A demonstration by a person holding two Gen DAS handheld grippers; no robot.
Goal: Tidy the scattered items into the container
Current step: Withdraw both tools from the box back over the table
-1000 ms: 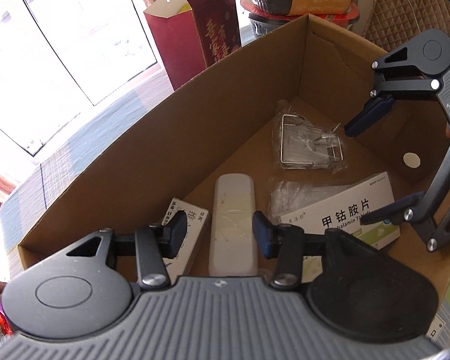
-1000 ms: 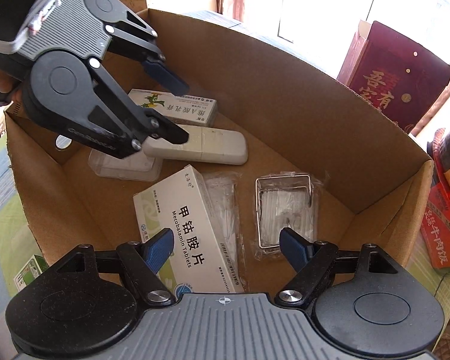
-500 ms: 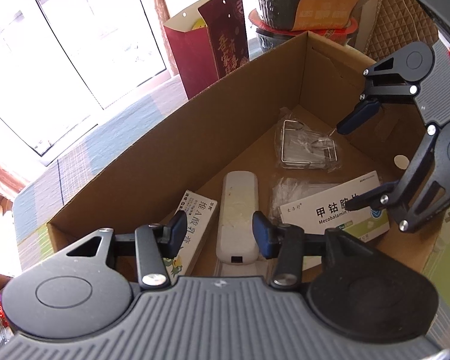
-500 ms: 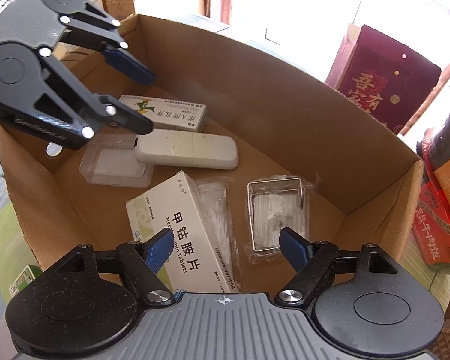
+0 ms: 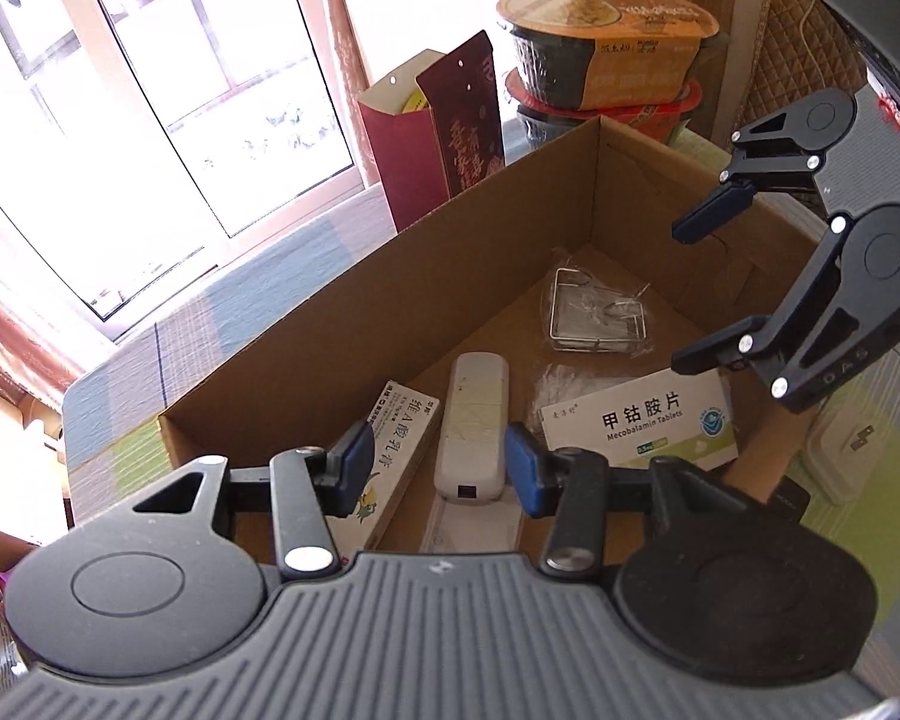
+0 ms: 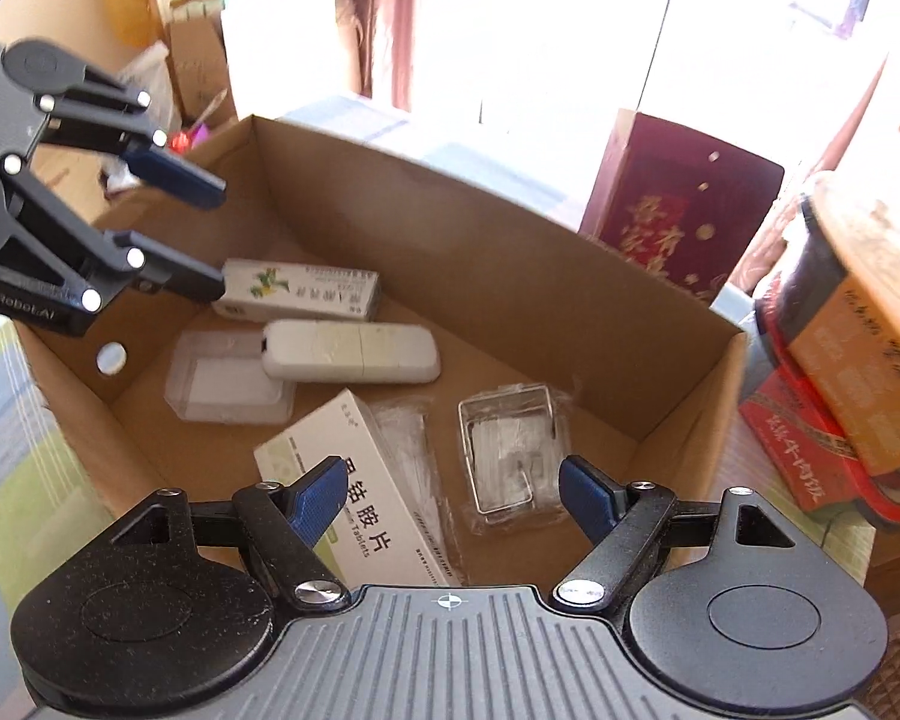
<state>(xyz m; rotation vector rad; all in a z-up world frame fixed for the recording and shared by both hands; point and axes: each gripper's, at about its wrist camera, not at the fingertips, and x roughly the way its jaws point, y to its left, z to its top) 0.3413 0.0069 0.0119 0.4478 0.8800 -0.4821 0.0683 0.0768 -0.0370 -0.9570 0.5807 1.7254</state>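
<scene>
An open cardboard box (image 5: pixel 390 294) (image 6: pixel 510 264) holds the items. On its floor lie a white remote-like bar (image 5: pixel 474 426) (image 6: pixel 354 351), a slim medicine carton with green print (image 5: pixel 399 450) (image 6: pixel 306 291), a white Mecobalamin tablet box (image 5: pixel 642 417) (image 6: pixel 366 516), a bagged wire rack (image 5: pixel 597 312) (image 6: pixel 510 456), a clear plastic case (image 6: pixel 222 384) and a clear bag (image 6: pixel 408 438). My left gripper (image 5: pixel 435 468) (image 6: pixel 204 234) hangs open and empty above the box's near end. My right gripper (image 6: pixel 450 492) (image 5: pixel 699 291) is open and empty over the opposite end.
A dark red gift box (image 5: pixel 438 132) (image 6: pixel 678 216) stands behind the far wall. Stacked instant noodle bowls (image 5: pixel 606 60) (image 6: pixel 852 360) sit past the box's corner. A white lidded container (image 5: pixel 846 444) rests on the green checked tablecloth (image 5: pixel 870 510) outside the box.
Both grippers have risen and drawn back from the box floor, staying open and empty. More of the room beyond the box now shows. The items inside have not moved.
</scene>
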